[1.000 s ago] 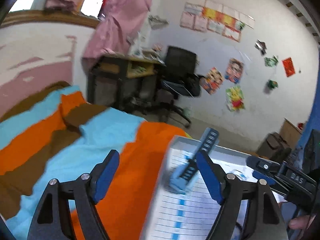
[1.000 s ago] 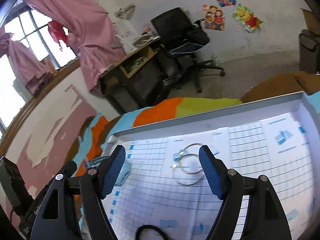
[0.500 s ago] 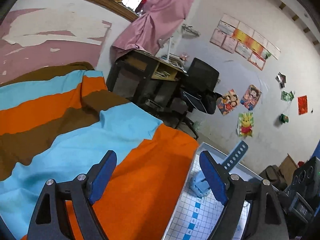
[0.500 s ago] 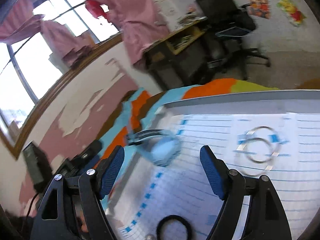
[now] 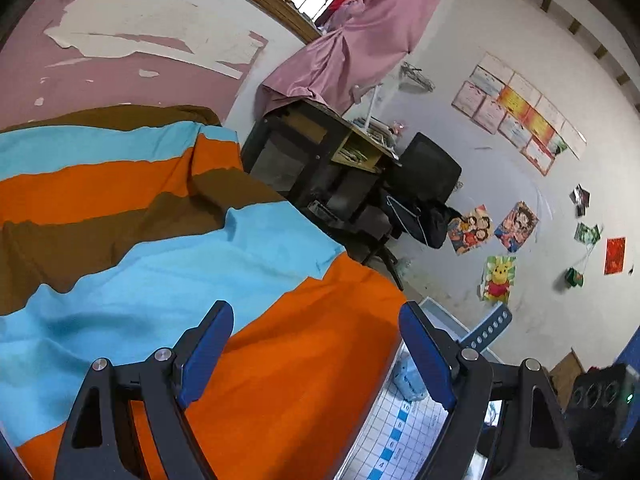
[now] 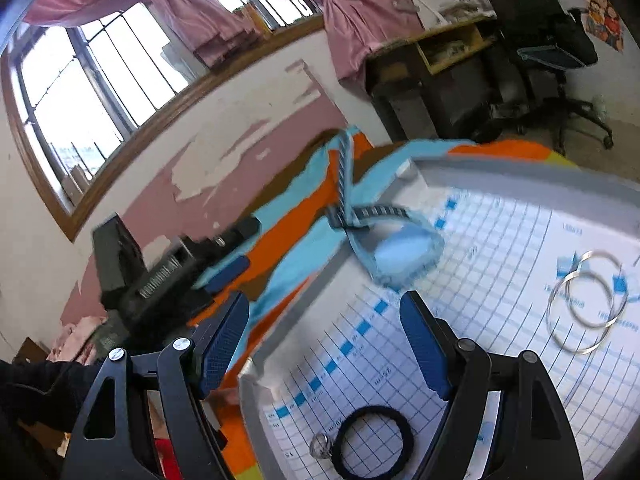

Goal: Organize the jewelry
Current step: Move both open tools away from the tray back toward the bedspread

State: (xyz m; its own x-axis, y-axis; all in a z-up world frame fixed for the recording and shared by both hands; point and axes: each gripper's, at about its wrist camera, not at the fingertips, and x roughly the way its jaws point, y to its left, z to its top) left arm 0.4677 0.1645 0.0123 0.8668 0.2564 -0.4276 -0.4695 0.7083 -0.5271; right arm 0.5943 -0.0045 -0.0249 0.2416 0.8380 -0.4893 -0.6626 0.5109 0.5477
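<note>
Left gripper (image 5: 316,354) is hovering with jaws spread wide and nothing between them, over the orange band of the striped bedspread (image 5: 132,276); broad open cloth is lying toward 9 and 12 o'clock. The tray (image 5: 440,312) corner is sitting at 3 o'clock, just past the right finger, with the light-blue watch (image 5: 408,376) inside that corner, strap sticking up. Right gripper (image 6: 326,344) is also standing open and empty, straddling the tray's left rim (image 6: 304,300). Watch (image 6: 404,256) at 12 o'clock near the rim, silver bangles (image 6: 584,300) at 3 o'clock, black hair tie (image 6: 372,440) at 6 o'clock.
</note>
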